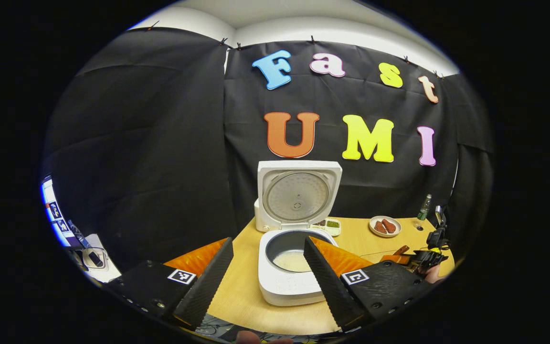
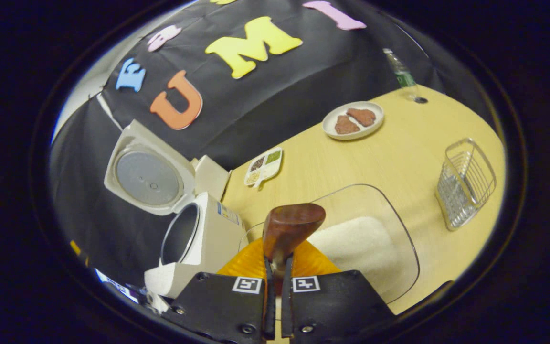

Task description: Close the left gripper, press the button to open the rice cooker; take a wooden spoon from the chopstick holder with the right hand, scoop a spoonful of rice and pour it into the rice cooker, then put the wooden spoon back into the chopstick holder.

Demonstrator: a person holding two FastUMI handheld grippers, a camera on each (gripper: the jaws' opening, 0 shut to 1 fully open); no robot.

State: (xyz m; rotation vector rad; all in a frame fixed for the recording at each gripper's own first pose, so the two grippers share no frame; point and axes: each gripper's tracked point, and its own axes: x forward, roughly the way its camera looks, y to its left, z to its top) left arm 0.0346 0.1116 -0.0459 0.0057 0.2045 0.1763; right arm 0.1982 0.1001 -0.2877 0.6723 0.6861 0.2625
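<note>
Right gripper view: right claw (image 2: 275,267) grips wooden spoon (image 2: 288,229); left claw (image 1: 268,272) open before rice cooker (image 1: 290,282).

A white cooker (image 1: 294,267) with a grey inner pot and silver-grey lid plate stands on the pale wood table (image 2: 399,157). A reddish-brown spoon (image 2: 290,227), a white plate (image 2: 353,120) of brown pieces, white rice (image 2: 356,246), and a silver wire holder (image 2: 466,184).
</note>
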